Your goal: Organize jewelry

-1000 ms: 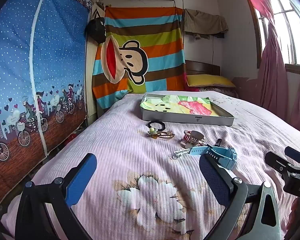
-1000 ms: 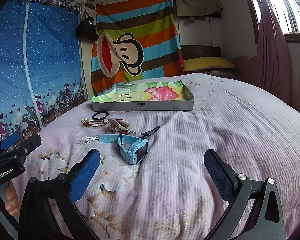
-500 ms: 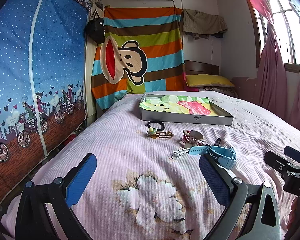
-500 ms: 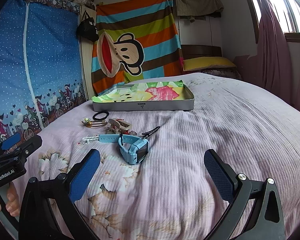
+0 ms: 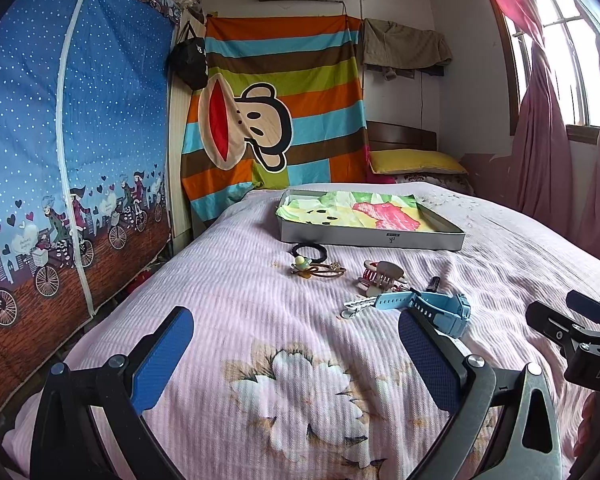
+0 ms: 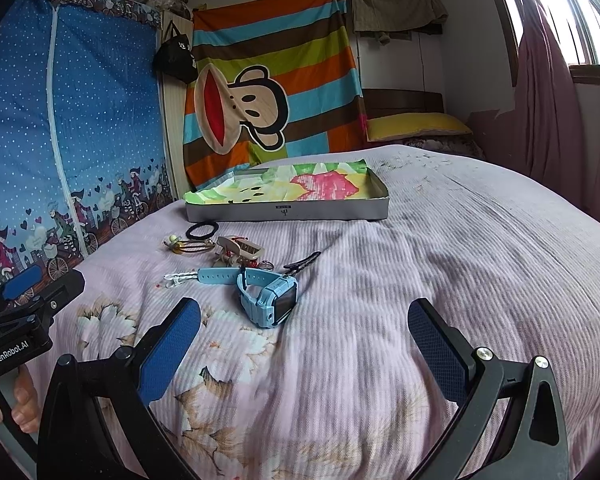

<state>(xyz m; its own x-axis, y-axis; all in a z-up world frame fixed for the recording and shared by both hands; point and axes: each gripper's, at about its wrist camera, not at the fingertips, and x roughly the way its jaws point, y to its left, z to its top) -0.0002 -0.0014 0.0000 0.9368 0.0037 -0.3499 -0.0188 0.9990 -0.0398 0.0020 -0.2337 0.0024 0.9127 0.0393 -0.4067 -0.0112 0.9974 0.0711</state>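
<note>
A grey shallow tray (image 5: pixel 420 240) (image 6: pixel 340 210) lined with a colourful cloth lies on the pink bedspread. In front of it rest a black hair tie (image 5: pixel 309 251) (image 6: pixel 202 231), a gold hair band with a bead (image 5: pixel 318 270) (image 6: pixel 188 245), a beige claw clip (image 5: pixel 382 276) (image 6: pixel 240 249), a black clip (image 6: pixel 302 262) and a light blue watch (image 5: pixel 440 308) (image 6: pixel 266 294). My left gripper (image 5: pixel 296 354) hovers open near the watch, nothing between its fingers. My right gripper (image 6: pixel 304 342) is also open and empty, just short of the watch.
A blue fabric wardrobe (image 5: pixel 60 140) stands left of the bed. A striped monkey cloth (image 5: pixel 276 120) hangs behind it, with a yellow pillow (image 5: pixel 416 160) at the headboard. Pink curtains (image 5: pixel 540 140) hang at the right. A hand (image 6: pixel 20 404) holds the left gripper's handle.
Both views have barely shifted; the jewelry and tray lie where they were, and both grippers stay open.
</note>
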